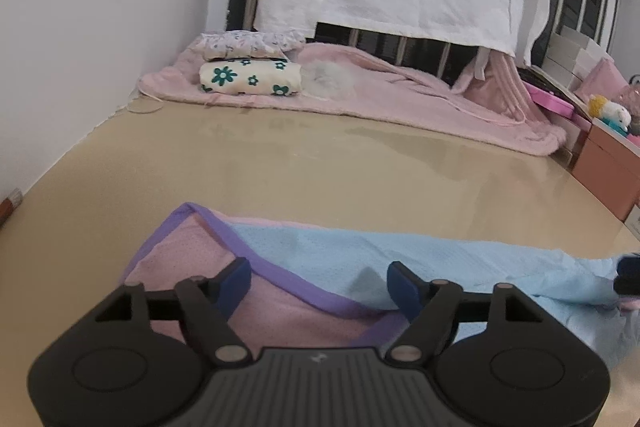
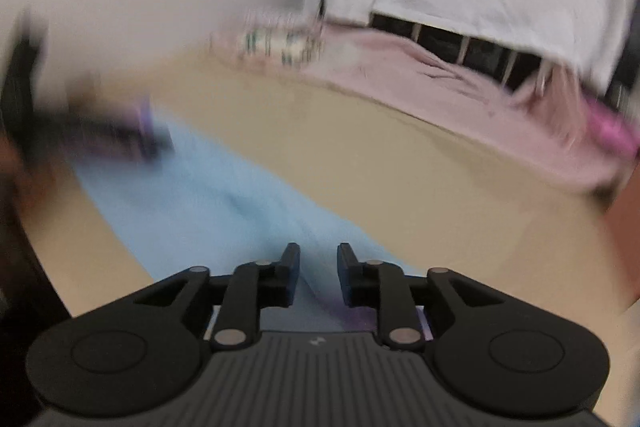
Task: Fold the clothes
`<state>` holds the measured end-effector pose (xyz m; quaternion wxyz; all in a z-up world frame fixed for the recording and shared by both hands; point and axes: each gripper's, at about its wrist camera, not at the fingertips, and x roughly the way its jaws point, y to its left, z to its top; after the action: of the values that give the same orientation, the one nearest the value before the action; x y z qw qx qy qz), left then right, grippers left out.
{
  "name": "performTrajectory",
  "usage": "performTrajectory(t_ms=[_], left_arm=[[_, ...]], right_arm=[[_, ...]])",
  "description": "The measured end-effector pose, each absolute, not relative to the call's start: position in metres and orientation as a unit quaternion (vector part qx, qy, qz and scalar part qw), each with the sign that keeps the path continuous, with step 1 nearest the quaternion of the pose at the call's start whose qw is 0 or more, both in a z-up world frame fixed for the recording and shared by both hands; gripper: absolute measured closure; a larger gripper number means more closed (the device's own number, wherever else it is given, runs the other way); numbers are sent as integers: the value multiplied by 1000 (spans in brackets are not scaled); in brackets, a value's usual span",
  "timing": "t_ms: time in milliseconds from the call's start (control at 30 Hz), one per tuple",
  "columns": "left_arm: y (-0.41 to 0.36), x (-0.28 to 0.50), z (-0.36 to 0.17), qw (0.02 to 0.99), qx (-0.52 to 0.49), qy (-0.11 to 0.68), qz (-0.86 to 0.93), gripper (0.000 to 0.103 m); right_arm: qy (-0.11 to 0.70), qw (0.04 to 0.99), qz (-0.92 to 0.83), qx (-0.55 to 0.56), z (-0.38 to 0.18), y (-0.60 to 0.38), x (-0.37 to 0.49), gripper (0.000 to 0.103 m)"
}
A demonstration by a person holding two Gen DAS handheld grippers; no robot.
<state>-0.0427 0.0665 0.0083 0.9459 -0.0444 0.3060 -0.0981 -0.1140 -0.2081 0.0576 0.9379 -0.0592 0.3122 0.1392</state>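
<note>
Left wrist view: the left tongs [image 1: 319, 285] stand spread over the pink-and-blue garment [image 1: 400, 263] on the tan counter [image 1: 320, 163], pinching nothing; its long axis runs from 9 toward 3 o'clock.

Right wrist view, blurred: the right tongs [image 2: 318, 273] stand narrowly apart over blue cloth stretching toward 10 o'clock; whether they pinch it is unclear. No readable writing.

The left gripper [image 1: 319, 279] points forward and down, its jaws spread wide, blue pads [image 1: 236, 281] apart and pressing nothing. The right gripper [image 2: 318, 269] also tilts down, its jaws drawn near each other with a narrow gap between; its view is smeared. In that view the left gripper shows as a dark blur at far left, beside a blurred hand [image 2: 16, 167] at the edge
</note>
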Motion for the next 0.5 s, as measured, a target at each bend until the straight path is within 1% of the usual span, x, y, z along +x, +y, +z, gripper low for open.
performTrajectory(t_ms=[100, 200, 300, 400, 500], left_arm=[[65, -43, 8, 945, -41, 307, -101, 27], [65, -43, 9, 945, -40, 308, -102, 27], [63, -43, 9, 945, -35, 309, -103, 25], [62, -43, 9, 945, -33, 309, -103, 24], [63, -44, 9, 945, -36, 308, -103, 24]], right_arm=[[301, 943, 128, 56, 52, -211, -102, 82], [303, 946, 95, 61, 36, -201, -99, 82], [311, 945, 83, 55, 18, -203, -106, 83], [290, 955, 54, 22, 14, -213, -127, 83], [285, 957, 43, 33, 14, -225, -143, 83]])
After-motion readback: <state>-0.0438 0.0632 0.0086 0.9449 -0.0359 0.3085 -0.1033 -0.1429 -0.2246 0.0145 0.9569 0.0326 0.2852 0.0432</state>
